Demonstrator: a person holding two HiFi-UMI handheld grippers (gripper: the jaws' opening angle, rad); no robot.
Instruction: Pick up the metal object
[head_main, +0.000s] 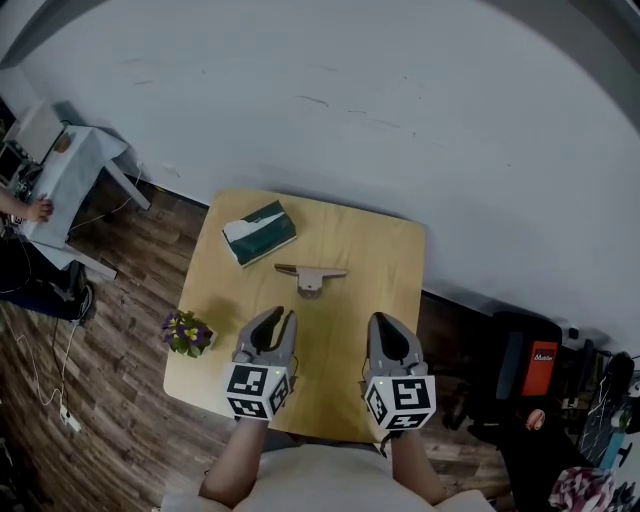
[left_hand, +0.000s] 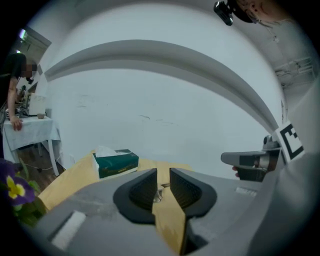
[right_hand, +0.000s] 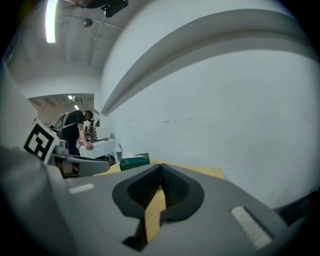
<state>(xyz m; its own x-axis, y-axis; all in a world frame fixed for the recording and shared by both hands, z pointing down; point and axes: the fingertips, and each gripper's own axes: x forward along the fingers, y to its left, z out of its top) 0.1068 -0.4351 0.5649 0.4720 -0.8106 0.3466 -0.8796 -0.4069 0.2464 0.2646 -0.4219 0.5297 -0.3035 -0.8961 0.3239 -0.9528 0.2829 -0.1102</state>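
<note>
Two items (tissue box (head_main: 258, 232), flowers (head_main: 187, 333)) neighbour the metal object (head_main: 310, 274).

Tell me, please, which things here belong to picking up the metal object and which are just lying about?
For the job: metal object on the table; left gripper, jaws slightly apart, empty; right gripper, jaws together.
Lying about: green tissue box; small pot of flowers.

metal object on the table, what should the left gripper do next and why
Probably ease the left gripper forward toward the metal object: it lies just ahead, untouched, and the jaws stand slightly apart with nothing between them.
</note>
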